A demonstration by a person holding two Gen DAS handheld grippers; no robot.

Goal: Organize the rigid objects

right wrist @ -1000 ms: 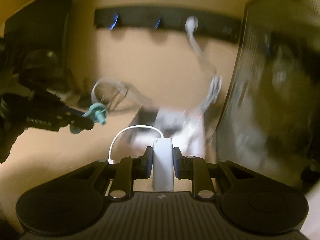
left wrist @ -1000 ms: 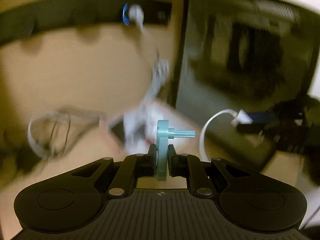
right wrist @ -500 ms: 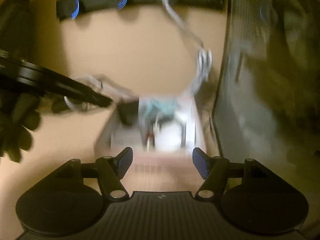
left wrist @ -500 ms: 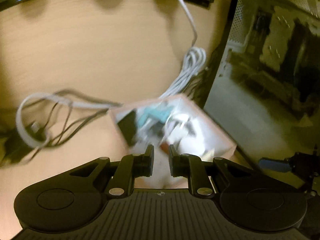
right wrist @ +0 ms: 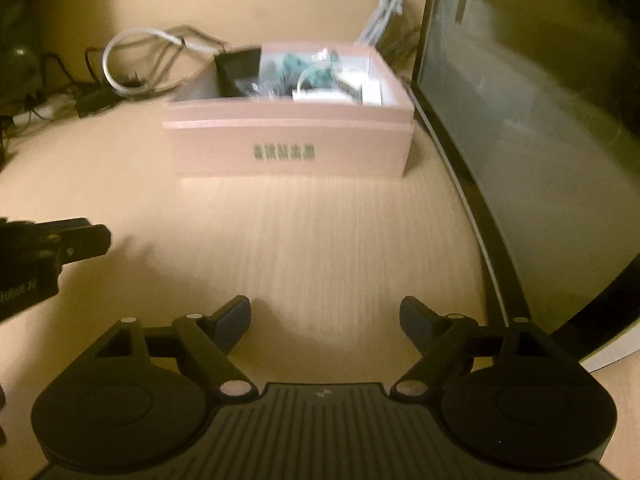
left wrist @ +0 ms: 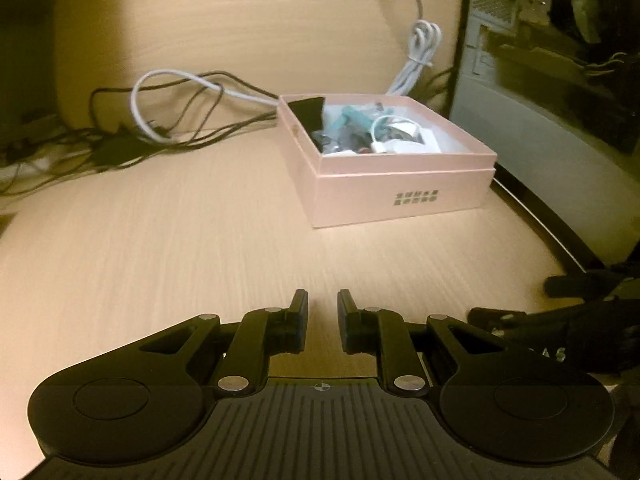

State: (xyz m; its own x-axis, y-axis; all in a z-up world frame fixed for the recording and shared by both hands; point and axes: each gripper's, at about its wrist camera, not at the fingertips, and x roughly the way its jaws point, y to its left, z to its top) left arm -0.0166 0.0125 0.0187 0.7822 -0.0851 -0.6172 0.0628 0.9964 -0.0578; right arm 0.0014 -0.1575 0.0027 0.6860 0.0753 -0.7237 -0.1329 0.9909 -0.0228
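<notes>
Nearest the left wrist camera, the left gripper [left wrist: 322,312] hangs low over the wooden desk [left wrist: 180,248] with its jaws drawn to a narrow gap and nothing between them. In the right wrist view the right gripper [right wrist: 325,316] stands spread wide, its blue-padded fingers [right wrist: 236,314] far apart and empty above the same pale wood. Each tool shows at the edge of the other's picture: the right one as a dark shape low on the right in the left view, the left one as a dark block at the left edge in the right view.

Farther along the desk sits the pink box [left wrist: 400,196], open at the top, with a small block of printed characters on its near wall. It stands well apart from both grippers. Inside it lie the gathered things: a teal part [left wrist: 352,118], a white charger [left wrist: 408,144] with a looped white lead, and a black item [left wrist: 308,110] leaning in the far left corner; the smaller pieces are too blurred to name.

Just right of the box rises a computer case [left wrist: 540,112] with a dark glass side. Behind and left of the box, a tangle of cables [left wrist: 160,116], black and white, trails over the desk, and a bundled white cord [left wrist: 420,52] hangs down behind the box.
</notes>
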